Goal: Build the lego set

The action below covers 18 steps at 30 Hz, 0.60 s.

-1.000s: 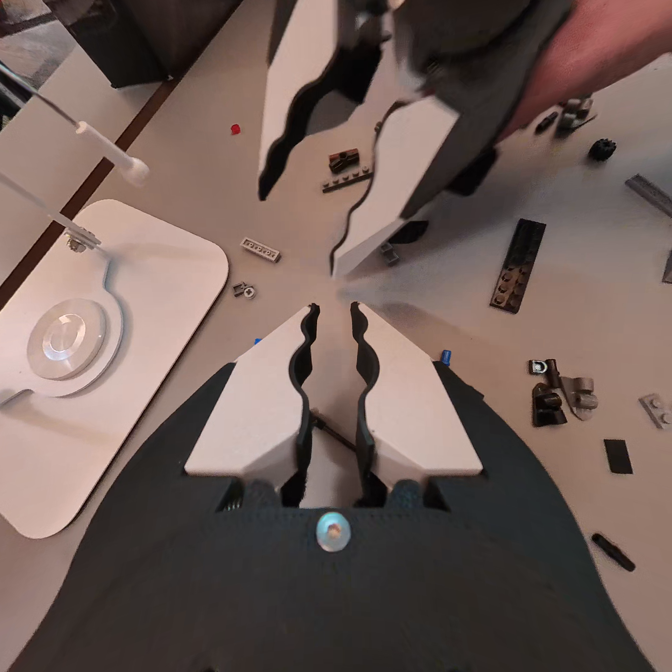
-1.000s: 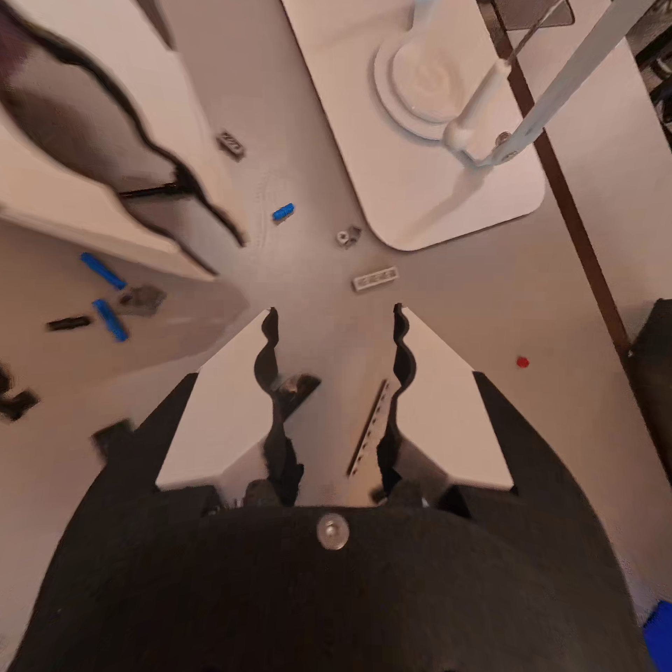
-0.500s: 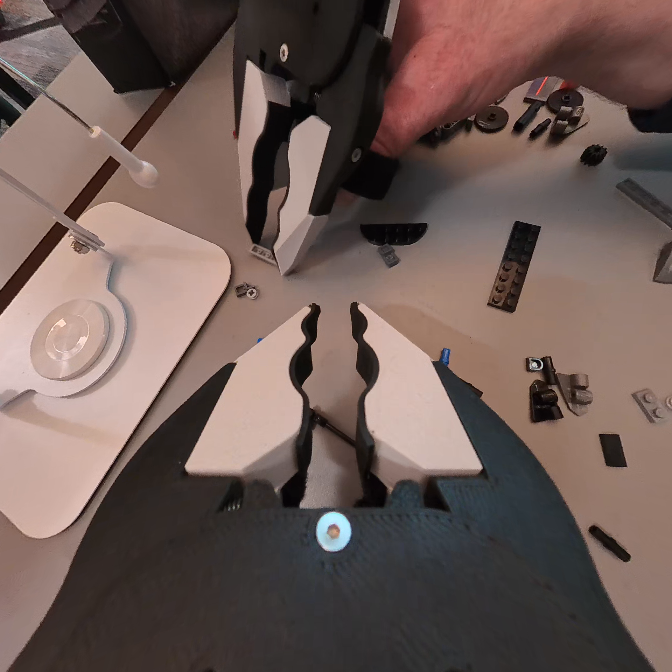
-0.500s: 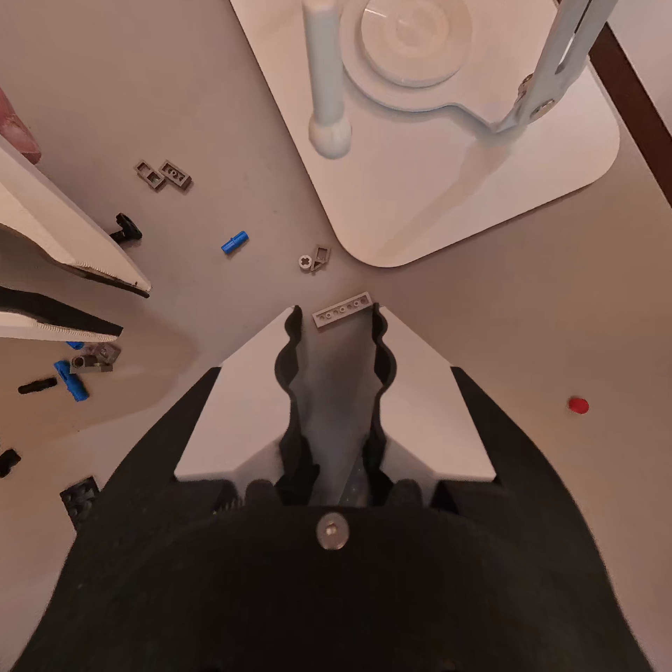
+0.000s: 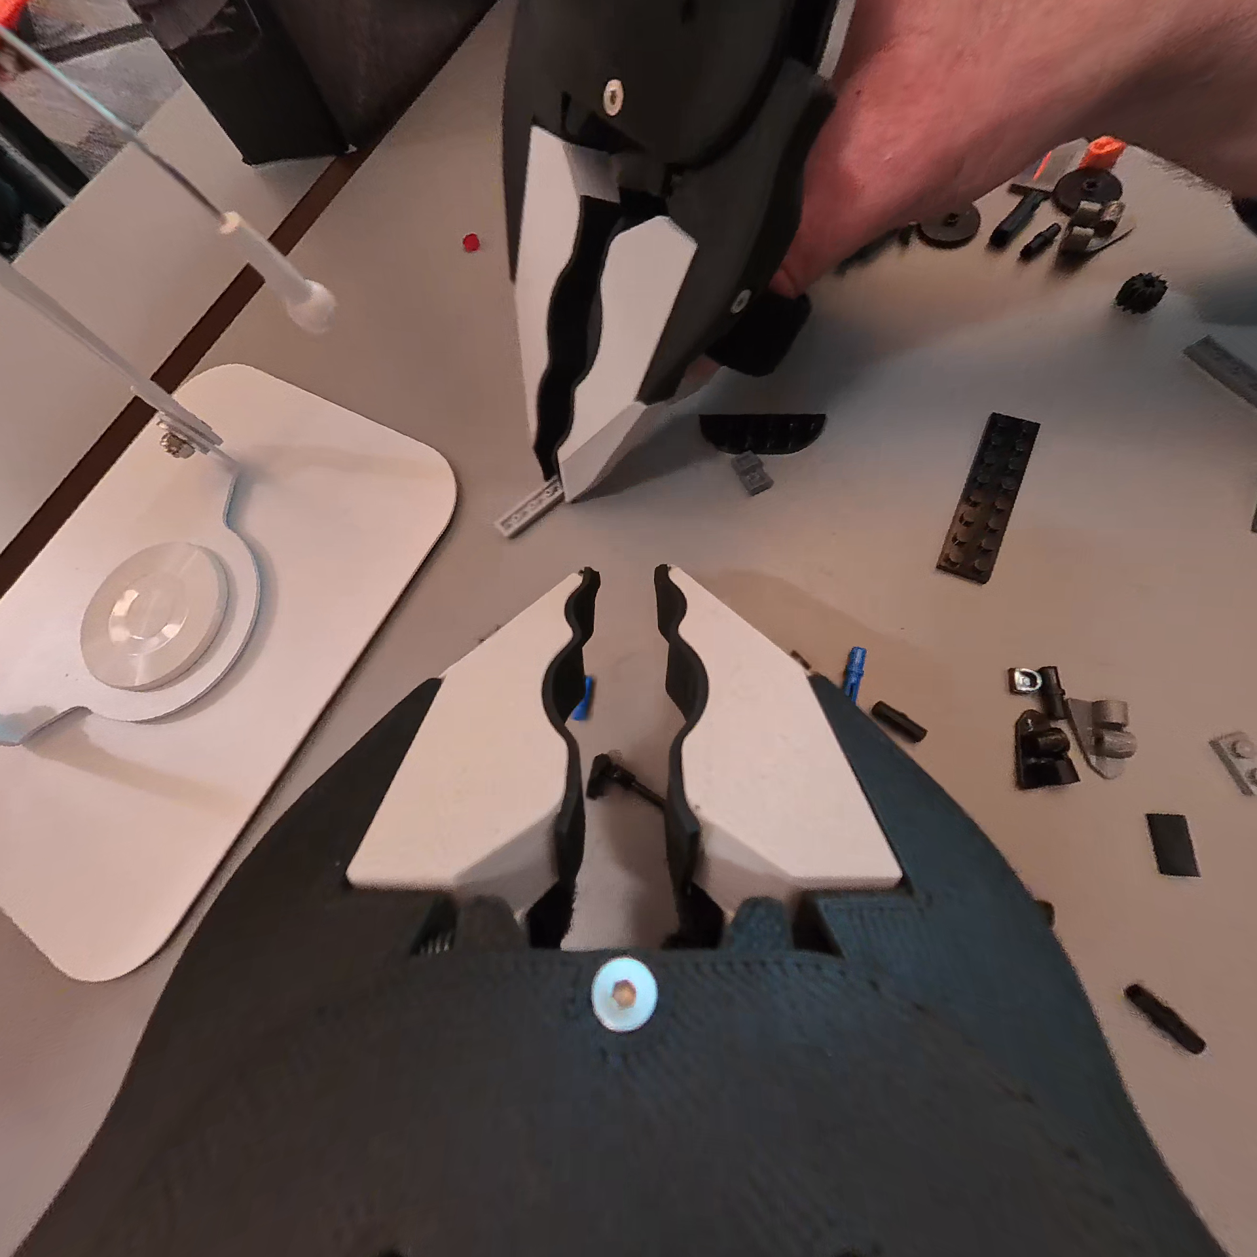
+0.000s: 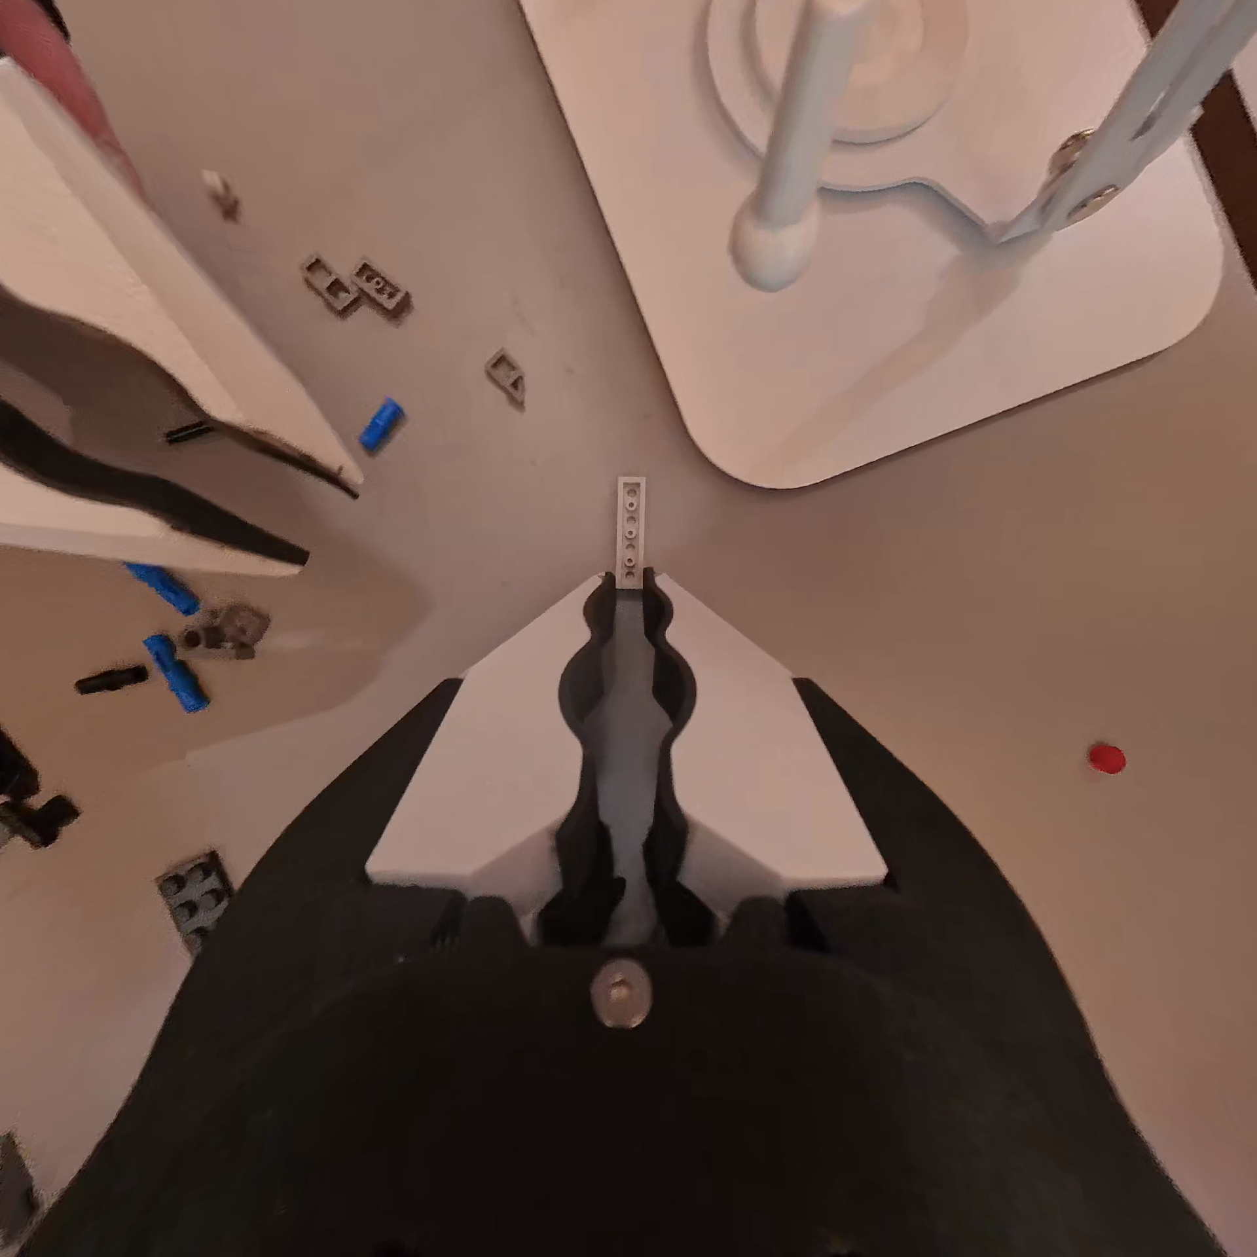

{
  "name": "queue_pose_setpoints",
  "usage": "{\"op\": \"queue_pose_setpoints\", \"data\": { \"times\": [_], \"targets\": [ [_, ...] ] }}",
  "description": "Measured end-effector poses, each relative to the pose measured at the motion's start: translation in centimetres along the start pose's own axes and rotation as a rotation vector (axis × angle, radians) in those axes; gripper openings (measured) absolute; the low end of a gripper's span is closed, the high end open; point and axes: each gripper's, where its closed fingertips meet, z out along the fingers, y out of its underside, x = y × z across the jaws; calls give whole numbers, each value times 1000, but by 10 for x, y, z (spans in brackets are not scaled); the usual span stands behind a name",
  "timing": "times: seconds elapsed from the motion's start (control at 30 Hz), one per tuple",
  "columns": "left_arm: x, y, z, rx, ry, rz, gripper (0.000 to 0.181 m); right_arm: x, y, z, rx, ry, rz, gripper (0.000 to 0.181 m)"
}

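Right tool (image 6: 627,577) clamped on grey plate (image 6: 630,530) end; left tool (image 5: 626,575) apart, empty.

The right gripper (image 6: 628,577) pinches one end of a thin grey lego plate (image 6: 630,525) at the tips of its jaws, above the desk (image 6: 884,612).

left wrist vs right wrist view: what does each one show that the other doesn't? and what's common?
Left wrist only: the long black studded plate, the black half-round plate, and the person's hand holding the right gripper.

Right wrist only: two small grey plates side by side, and a dark grey four-stud brick.

Both: the light grey strip plate pinched at one end by the right gripper, the red stud, and the white stand base.
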Motion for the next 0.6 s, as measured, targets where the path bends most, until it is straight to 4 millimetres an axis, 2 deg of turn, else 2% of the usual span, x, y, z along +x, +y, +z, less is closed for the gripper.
{"op": "queue_pose_setpoints", "data": {
  "times": [0.2, 0.37, 0.5, 0.6],
  "targets": [
    [-16, 3, -8, 19, -28, -43, 15, -7, -7, -4, 21, -15, -22, 6],
    [-26, 3, -11, 12, -105, 22, 32, -27, -13, -22, 67, -110, -19, 6],
    [-18, -2, -8, 16, -136, 167, 38, -58, -20, -43, 120, -266, -29, 6],
    [-3, -8, -7, 39, -122, 267, 26, -75, -26, -54, 156, -360, -26, 6]
  ]
}}
